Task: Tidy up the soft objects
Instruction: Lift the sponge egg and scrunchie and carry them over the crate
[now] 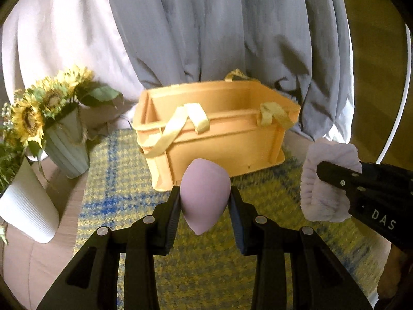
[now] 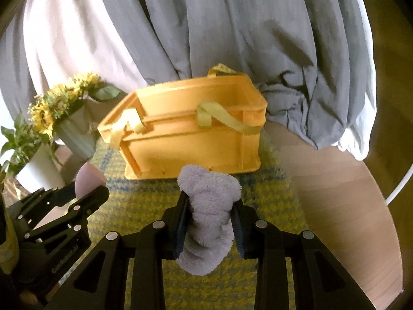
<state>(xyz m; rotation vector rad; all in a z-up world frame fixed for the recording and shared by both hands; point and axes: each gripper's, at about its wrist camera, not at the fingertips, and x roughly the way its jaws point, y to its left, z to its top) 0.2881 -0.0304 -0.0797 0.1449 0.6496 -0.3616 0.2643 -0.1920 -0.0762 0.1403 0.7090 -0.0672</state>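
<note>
**Both claws loaded in front of the orange crate**

The left claw (image 1: 205,201) is clamped on a lilac egg-shaped makeup sponge (image 1: 204,196), held upright with its pointed end down, above the yellow-and-blue woven mat (image 1: 116,180). The right claw (image 2: 210,222) is clamped on a fluffy lavender terry scrunchie (image 2: 209,219), squeezed between the blue-edged pads so that its pile bulges above and below them. Both soft items hang just in front of the orange plastic crate (image 2: 191,142), which sits on the mat with pale yellow fabric handles (image 2: 222,118) draped over its rim; its inside wall shows bare.

Writing: in the left wrist view, the side of the right claw body carries white letters "DAS". In the right wrist view, the left claw's body bears small lettering that seems to read "GenRobot.AI", though it is blurred.

To the left stand sunflowers (image 1: 33,113) in a ribbed pale-green vase (image 1: 68,147) and a ribbed white pot (image 1: 28,204). Grey and white curtains (image 2: 232,38) hang behind the wooden tabletop (image 2: 335,180).
</note>
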